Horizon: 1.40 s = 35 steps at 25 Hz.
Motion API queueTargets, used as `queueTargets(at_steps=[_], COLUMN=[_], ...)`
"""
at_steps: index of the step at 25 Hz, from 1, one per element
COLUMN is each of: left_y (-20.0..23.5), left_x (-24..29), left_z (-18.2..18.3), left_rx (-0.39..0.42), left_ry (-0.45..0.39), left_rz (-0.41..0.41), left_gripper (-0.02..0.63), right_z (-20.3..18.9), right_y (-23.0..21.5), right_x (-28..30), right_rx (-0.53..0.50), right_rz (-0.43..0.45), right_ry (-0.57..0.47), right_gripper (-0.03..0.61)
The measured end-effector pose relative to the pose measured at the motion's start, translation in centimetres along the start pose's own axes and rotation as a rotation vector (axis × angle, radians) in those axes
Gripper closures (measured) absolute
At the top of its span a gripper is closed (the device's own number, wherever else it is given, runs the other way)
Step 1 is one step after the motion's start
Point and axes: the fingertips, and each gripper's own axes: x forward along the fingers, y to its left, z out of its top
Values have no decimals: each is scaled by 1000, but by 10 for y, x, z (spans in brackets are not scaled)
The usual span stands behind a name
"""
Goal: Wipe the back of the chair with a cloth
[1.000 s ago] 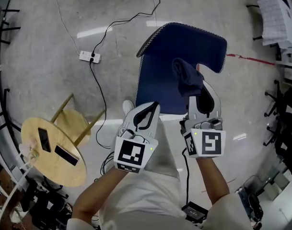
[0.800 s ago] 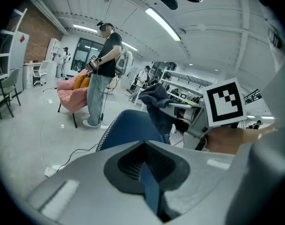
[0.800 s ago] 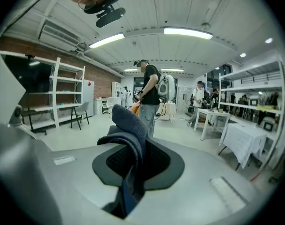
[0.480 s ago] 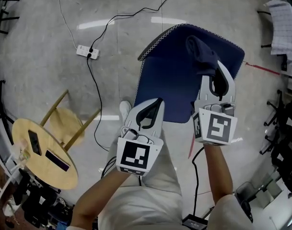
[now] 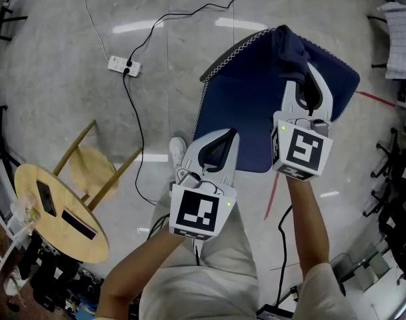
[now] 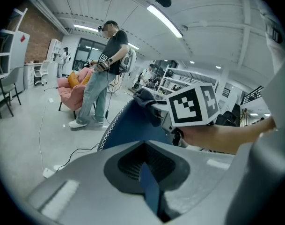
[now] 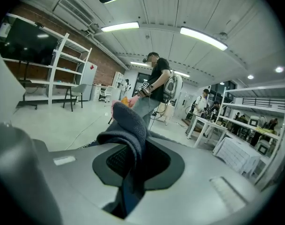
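Floor point(image 5: 69, 112): grey, polished, with cables trailing across it.

Chair point(image 5: 243, 105): stands just ahead of the person, centre-right in the head view. The back is dark blue and padded, with a white-stitched rim. No dirt or streaks show on it.

Table point(image 5: 36, 199): round, wooden, lower left, well apart from the chair.

Left gripper point(image 5: 224, 139): jaws closed on a thin blue edge, apparently the back's lower left rim. This steadying hold is unchanged over the last second.

Right gripper point(image 5: 308, 71): clamped on the cloth. In the last second it has travelled from mid-back up to the top rim. I read that as one upward wiping stroke, nearly spent. The next pass would need a return downward or a shift sideways.

Cloth point(image 5: 293, 52): dark blue-grey knit, bunched over the jaw tips and lying against the back's top edge.
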Motion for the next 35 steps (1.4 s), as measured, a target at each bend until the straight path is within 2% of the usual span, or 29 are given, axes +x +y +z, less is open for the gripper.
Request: queueTargets(at_steps=[3,7,14,31,35], left_y=[6,13,14,33,40], left_x=[1,2,7,23,28], left_z=[-2,-15,-27,-67,-71], left_rx=[6,-28,-20,-47,-70], left_ry=[-1,12,21,47,48], left_rz=[2,9,0,18,30], left_gripper=[614,614,614,614,614], right_z=[-9,-21,-36,-98,-120], right_y=[13,33,51,97,107], right_x=[8,15,21,33,38], right_rx=[-12,-32,-92,-131,-79], right_rz=[34,105,220,319,345], right_ry=[20,29,24,57,85], right_gripper=[514,515,515,515,515])
